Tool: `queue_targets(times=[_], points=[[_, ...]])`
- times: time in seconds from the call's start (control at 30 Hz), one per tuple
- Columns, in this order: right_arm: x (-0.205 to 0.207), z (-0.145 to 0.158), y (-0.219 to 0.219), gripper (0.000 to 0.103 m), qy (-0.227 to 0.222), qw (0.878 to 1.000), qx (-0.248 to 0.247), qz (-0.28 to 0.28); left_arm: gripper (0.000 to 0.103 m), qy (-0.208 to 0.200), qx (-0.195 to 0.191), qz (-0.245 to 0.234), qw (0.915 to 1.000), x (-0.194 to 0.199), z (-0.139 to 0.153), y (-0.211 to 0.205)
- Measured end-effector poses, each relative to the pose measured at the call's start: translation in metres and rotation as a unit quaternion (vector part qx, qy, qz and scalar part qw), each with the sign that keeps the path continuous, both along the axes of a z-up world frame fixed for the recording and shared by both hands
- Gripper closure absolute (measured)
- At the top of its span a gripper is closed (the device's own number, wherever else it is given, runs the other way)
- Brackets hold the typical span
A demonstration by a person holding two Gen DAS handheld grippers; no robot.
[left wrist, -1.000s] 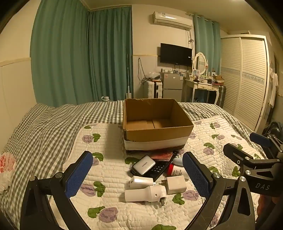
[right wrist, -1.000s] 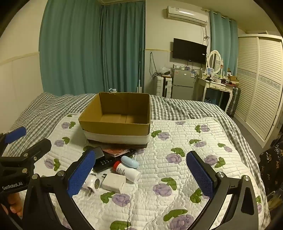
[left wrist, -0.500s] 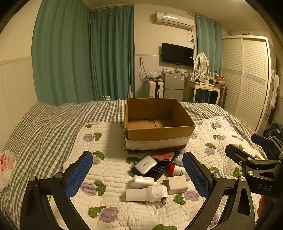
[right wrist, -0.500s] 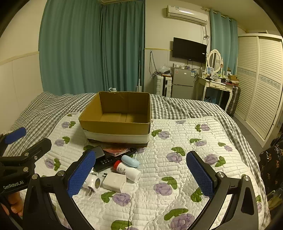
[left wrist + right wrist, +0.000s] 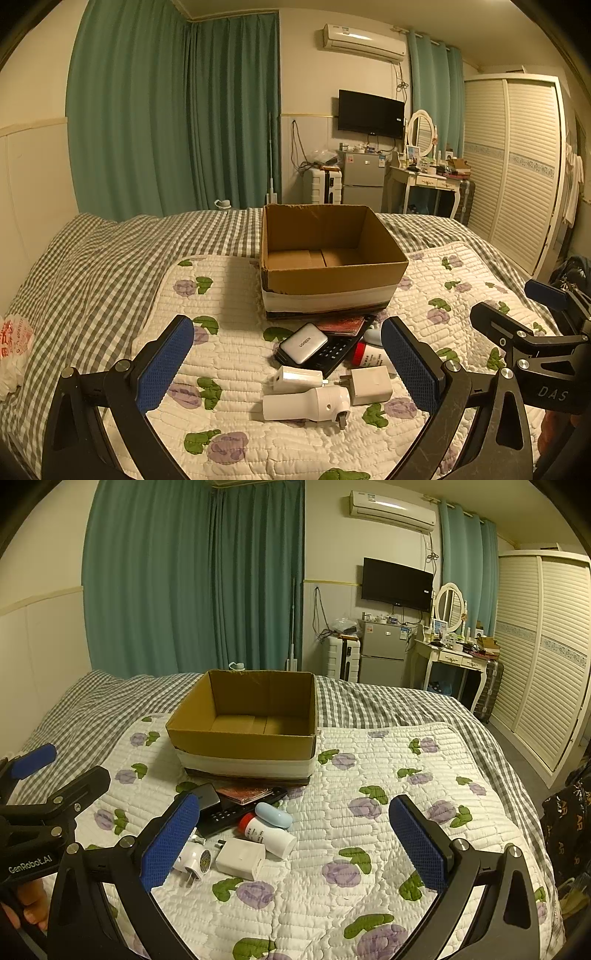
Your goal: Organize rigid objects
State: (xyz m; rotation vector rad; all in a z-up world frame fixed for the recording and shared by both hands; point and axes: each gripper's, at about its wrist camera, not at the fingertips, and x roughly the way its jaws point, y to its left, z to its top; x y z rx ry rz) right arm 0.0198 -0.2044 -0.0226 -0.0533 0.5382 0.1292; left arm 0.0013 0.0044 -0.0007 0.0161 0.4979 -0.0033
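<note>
An empty open cardboard box (image 5: 332, 273) (image 5: 243, 746) stands on the floral quilt. In front of it lies a pile: a silver power bank (image 5: 303, 344), a black remote (image 5: 332, 354) (image 5: 229, 814), a red booklet (image 5: 341, 325) (image 5: 245, 794), a white cylindrical plug device (image 5: 306, 404), a small white charger (image 5: 297, 376), a square white adapter (image 5: 371, 380) (image 5: 240, 858), a red-capped white bottle (image 5: 267, 836) and a pale blue oval case (image 5: 273, 814). My left gripper (image 5: 288, 369) is open above the pile. My right gripper (image 5: 293, 840) is open, just right of the pile.
The bed has a grey checked cover (image 5: 92, 266). A red-printed plastic bag (image 5: 13, 347) lies at its left edge. A dressing table (image 5: 454, 657), a small fridge (image 5: 382, 653) and a louvred wardrobe (image 5: 546, 646) stand beyond the bed.
Both views have crept slightly; the left view shifted a little so the box and pile sit slightly lower and nearer. Nothing on the bed has moved. Both grippers stay open.
</note>
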Motion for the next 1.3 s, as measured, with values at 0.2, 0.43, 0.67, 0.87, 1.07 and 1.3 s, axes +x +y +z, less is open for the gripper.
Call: queue_targets(times=[0.2,0.43,0.67,0.87,1.07,1.3], points=[[-0.0005,-0.0002,0.0000,0.000,0.000,1.000,0.000,0.000,0.001,0.001,-0.001,0.000,1.0000,-0.0005,-0.0007,0.0003],[0.0000,-0.0004,-0.0001,0.000,0.001,1.000,0.000,0.000,0.001,0.001,-0.002,0.000,1.0000,-0.0004,-0.0011,0.0007],[-0.0008,-0.0012,0.0004,0.000,0.000,1.000,-0.001,0.000,0.001,0.001,-0.003,-0.001,1.0000,-0.0003,-0.0014,0.0011],[-0.0017,-0.0017,0.0013,0.000,0.001,1.000,-0.001,0.000,0.001,0.002,-0.002,0.000,1.0000,0.0001,-0.0029,0.0003],[-0.0009,-0.0017,0.0010,0.000,0.001,1.000,-0.001,0.001,0.001,0.002,-0.002,0.000,1.0000,0.0004,-0.0032,0.0005],[-0.0036,-0.0028,0.0025,0.000,0.003,1.000,0.000,0.001,0.001,0.002,-0.001,0.000,1.0000,0.0000,-0.0035,-0.0001]])
